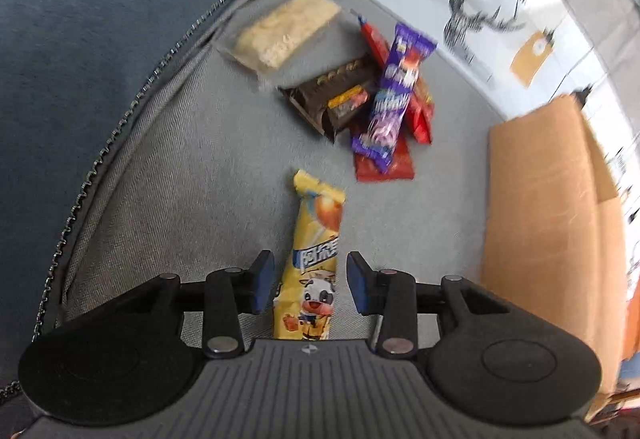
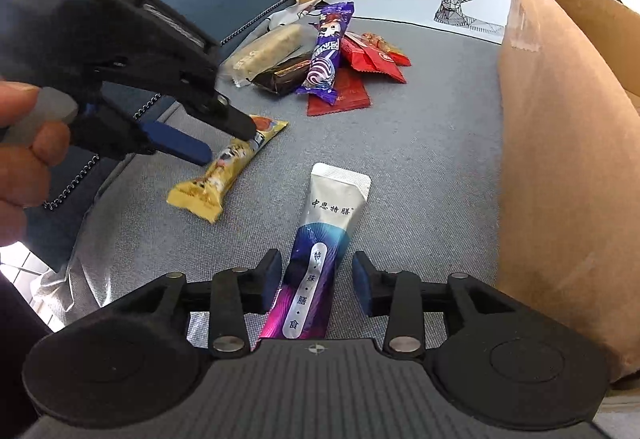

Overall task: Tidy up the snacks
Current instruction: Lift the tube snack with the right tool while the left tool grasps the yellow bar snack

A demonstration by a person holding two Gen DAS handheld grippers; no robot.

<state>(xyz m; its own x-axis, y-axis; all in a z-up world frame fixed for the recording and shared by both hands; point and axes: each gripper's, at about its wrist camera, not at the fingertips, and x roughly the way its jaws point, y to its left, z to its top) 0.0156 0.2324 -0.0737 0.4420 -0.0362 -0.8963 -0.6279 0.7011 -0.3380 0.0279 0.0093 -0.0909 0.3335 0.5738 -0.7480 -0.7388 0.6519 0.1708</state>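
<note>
I am working over a grey fabric sofa seat point(image 2: 432, 143) — with a tall brown cardboard box point(image 2: 560, 159) standing just beside it on my right, which I judge to be where the snacks go.

Largest of the loose things is the pile at the far end of the seat: one pale crumbly bar in clear wrap point(image 1: 286, 31), one dark brown chocolate packet point(image 1: 332, 95), one purple lollipop-print wrapper point(image 1: 394, 95) lying across the top, and at least three red foil sachets point(image 1: 384, 163) under and beside it; I cannot count the red ones more surely.

Nearer lie two single sticks. The silver-and-purple stick sachet point(image 2: 320, 251) runs lengthwise straight ahead of my right claw point(image 2: 318, 279), its near half between the spread fingers, neither pad touching that I can see. The yellow cartoon-cow candy bar point(image 1: 314, 259) lies the same way under my left claw point(image 1: 310, 283), long axis along the fingers, which are spread to either side of it; whether a pad touches I cannot tell.

So each claw already straddles its own packet across the narrow width — closing is what the next move calls for, I judge. The right claw is the one nearer the box.
</note>
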